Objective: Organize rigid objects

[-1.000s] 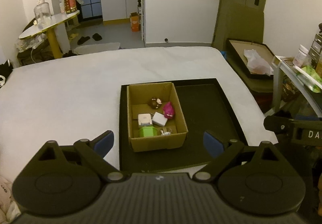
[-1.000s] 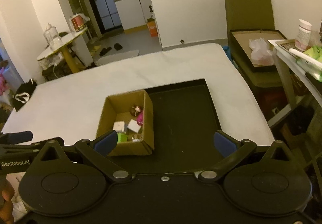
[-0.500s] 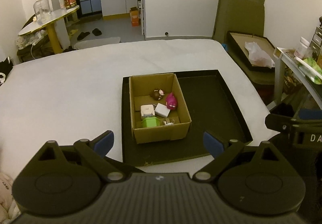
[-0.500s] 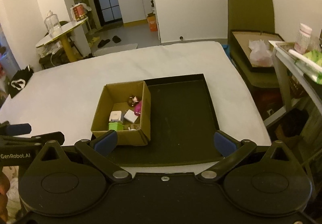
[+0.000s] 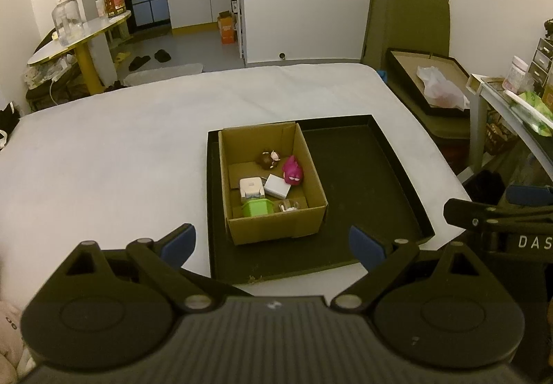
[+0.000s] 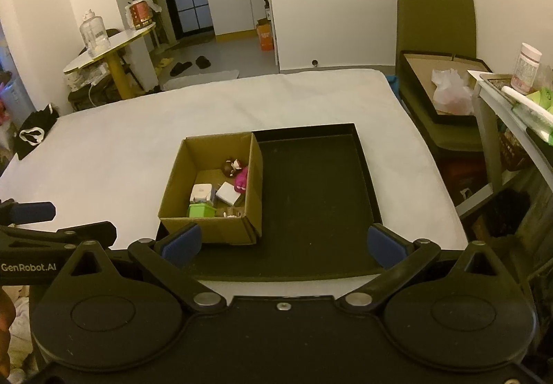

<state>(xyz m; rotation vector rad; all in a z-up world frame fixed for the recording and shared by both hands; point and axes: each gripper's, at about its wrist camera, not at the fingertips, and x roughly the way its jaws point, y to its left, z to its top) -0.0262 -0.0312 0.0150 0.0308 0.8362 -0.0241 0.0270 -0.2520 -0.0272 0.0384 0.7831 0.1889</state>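
Observation:
An open cardboard box (image 5: 276,227) stands in the left part of a black tray (image 5: 363,176) on a white bed. Inside lie a brown figure (image 5: 269,159), a pink toy (image 5: 293,171), a white block (image 5: 277,186), a white cube (image 5: 251,186) and a green cube (image 5: 257,207). The box (image 6: 207,228) and tray (image 6: 311,194) also show in the right wrist view. My left gripper (image 5: 273,244) is open and empty, short of the tray's near edge. My right gripper (image 6: 283,244) is open and empty, over the tray's near edge.
The white bed (image 5: 121,149) stretches left and behind the tray. A shelf with bottles (image 6: 518,87) and a dark bin with a plastic bag (image 6: 449,90) stand at the right. A round side table (image 5: 79,42) stands far left.
Both grippers have drawn back from the box and tray, which now sit farther away. Both stay open and empty.

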